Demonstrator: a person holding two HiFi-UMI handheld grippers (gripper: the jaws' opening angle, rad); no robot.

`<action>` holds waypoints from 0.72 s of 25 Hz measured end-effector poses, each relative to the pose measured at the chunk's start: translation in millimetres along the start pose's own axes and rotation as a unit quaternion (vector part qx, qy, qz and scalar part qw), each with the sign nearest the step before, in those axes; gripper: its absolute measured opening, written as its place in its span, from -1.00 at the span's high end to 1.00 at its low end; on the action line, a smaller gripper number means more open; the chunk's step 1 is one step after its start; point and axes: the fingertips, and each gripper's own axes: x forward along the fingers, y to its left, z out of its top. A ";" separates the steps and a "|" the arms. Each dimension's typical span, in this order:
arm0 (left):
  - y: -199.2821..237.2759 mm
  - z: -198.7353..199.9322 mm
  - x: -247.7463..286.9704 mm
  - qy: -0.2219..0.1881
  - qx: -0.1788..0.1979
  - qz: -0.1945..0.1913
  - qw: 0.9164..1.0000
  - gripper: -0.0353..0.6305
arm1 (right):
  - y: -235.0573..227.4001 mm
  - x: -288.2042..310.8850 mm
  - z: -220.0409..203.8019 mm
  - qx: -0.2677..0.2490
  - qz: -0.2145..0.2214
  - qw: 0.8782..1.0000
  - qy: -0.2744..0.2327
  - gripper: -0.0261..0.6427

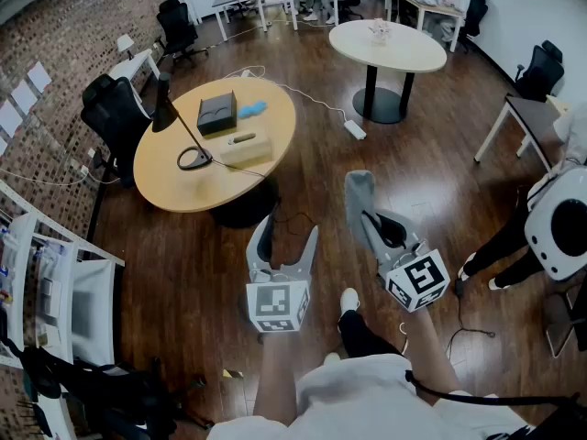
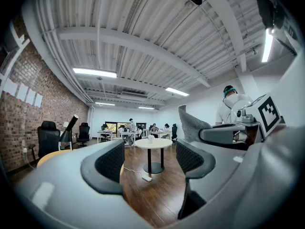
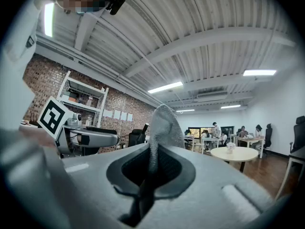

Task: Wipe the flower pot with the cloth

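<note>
Wiping had not begun: the right gripper (image 3: 151, 168) pinched the grey fabric cloth (image 3: 162, 123), the left gripper (image 2: 147, 163) at its nine o'clock held its fingers (image 2: 109, 163) spread and empty, and no flower pot was near.

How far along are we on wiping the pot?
Done: the cloth is picked up, the right claw shut on it. In hand: both claws are level over the floor, and the left claw is open and empty. Left: all the wiping; its target may be the small object on the white round table, too small to tell.
</note>
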 end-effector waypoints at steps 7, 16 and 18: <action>23.8 4.1 152.9 0.003 0.008 -0.003 1.000 -0.13 | -111.5 95.2 -5.7 -0.002 0.003 1.000 -0.009 0.95; 31.7 3.7 308.7 0.021 0.012 -0.014 1.000 -0.11 | -263.1 156.2 -20.1 0.023 -0.037 0.999 -0.006 0.95; 34.1 -7.0 337.9 0.030 0.005 -0.020 0.999 -0.11 | -288.1 167.0 -35.6 0.031 -0.046 0.998 0.003 0.95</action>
